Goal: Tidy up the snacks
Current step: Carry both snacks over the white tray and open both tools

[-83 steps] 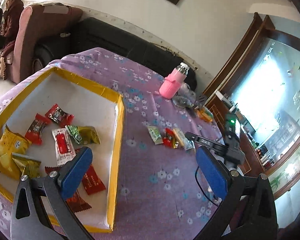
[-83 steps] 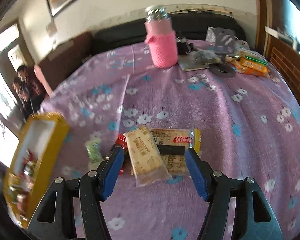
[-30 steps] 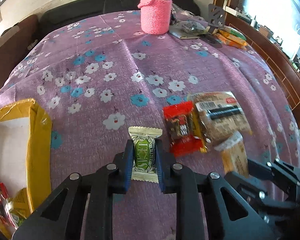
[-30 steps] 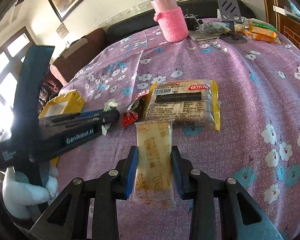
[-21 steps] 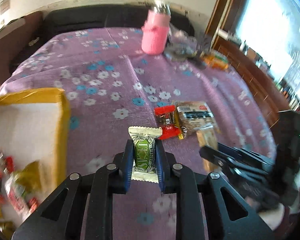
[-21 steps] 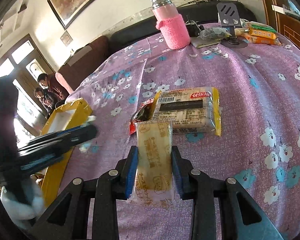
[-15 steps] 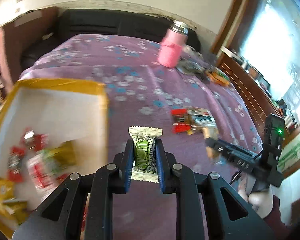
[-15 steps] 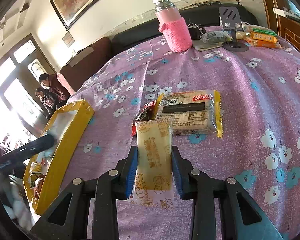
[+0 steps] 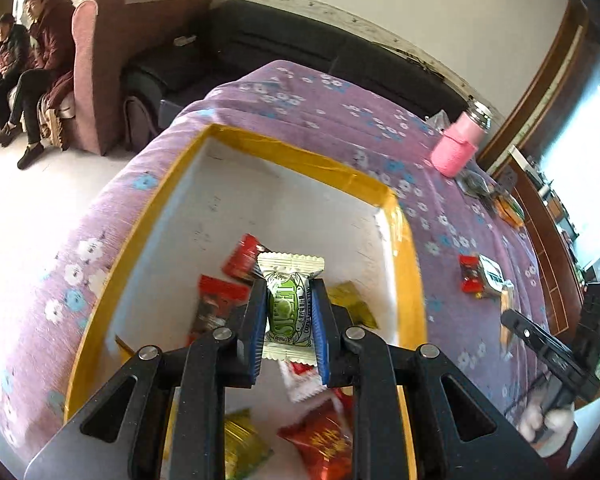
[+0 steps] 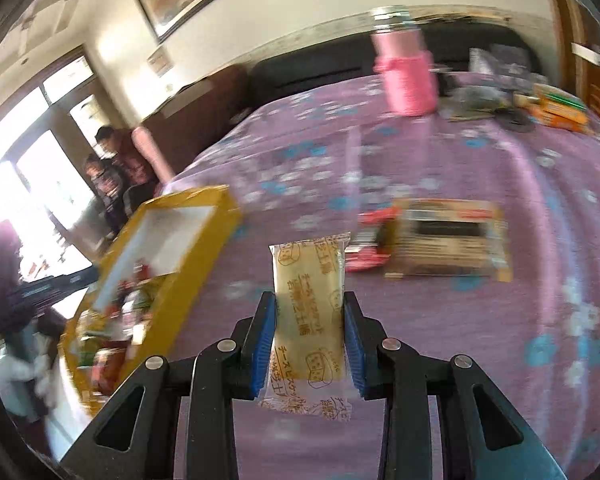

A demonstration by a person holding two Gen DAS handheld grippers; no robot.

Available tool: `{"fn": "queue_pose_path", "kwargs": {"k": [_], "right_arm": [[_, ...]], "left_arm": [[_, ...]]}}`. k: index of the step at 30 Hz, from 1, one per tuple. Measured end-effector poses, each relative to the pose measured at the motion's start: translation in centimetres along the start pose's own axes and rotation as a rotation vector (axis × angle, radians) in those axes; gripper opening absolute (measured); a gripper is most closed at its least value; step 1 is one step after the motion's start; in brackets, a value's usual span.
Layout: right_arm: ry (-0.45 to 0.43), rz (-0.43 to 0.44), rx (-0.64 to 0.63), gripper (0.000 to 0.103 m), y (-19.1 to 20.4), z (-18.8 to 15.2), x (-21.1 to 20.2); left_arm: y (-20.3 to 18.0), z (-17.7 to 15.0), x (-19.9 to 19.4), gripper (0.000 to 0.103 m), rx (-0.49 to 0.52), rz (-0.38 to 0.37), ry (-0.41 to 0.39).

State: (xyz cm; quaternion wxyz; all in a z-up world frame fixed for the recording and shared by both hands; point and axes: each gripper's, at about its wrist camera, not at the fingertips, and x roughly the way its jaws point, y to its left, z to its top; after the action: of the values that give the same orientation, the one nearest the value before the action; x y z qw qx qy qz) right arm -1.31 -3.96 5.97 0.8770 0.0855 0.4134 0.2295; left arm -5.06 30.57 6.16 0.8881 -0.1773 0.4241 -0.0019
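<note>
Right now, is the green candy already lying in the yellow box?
Not yet: the left gripper holds the green candy above the yellow box.

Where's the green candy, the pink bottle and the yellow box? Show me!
green candy (image 9: 289, 312), left wrist view, on the green middle of its wrapper.
pink bottle (image 9: 456, 152), left wrist view, on its pink knitted sleeve.
yellow box (image 9: 296, 151), left wrist view, on its far yellow rim.

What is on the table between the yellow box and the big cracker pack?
A small red snack touching the cracker pack; otherwise bare purple cloth from the yellow box, in the right wrist view.
</note>
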Motion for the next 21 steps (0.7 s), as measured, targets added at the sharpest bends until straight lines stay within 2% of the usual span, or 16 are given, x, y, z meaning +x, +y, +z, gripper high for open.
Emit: {"fn": "queue_pose_path", "kwargs": {"k": [5,9,13,18,19,21], "right_arm": [[0.092,0.134,-0.054,0.033,6.3,1.3,2.4],[0.151,0.186,-0.106,0.033,11.1,1.6,4.6],[0.2,0.181,-0.185,0.033,15.4,1.6,7.5],[0.255,0.145,-0.218,0.033,17.6,1.3,11.1],[0.255,0.135,-0.222,0.035,17.8,1.2,11.7],[0.243,0.108,-0.23,0.036,17.8,1.3,12.2]], "left_arm": [[1.4,-0.2,0.6,0.018,-0.01,0.011,0.005],[2.5,-0.6,1.0,0.018,-0.027,-0.001,0.02],[3.0,-0.8,1.3,0.018,-0.035,-0.017,0.031],[3.6,-1.2,0.1,0.02,-0.046,-0.04,0.0],[3.6,-1.2,-0.1,0.022,-0.045,-0.04,-0.006],[3.8,-1.3,-0.7,0.034,-0.05,-0.039,-0.025]]}}
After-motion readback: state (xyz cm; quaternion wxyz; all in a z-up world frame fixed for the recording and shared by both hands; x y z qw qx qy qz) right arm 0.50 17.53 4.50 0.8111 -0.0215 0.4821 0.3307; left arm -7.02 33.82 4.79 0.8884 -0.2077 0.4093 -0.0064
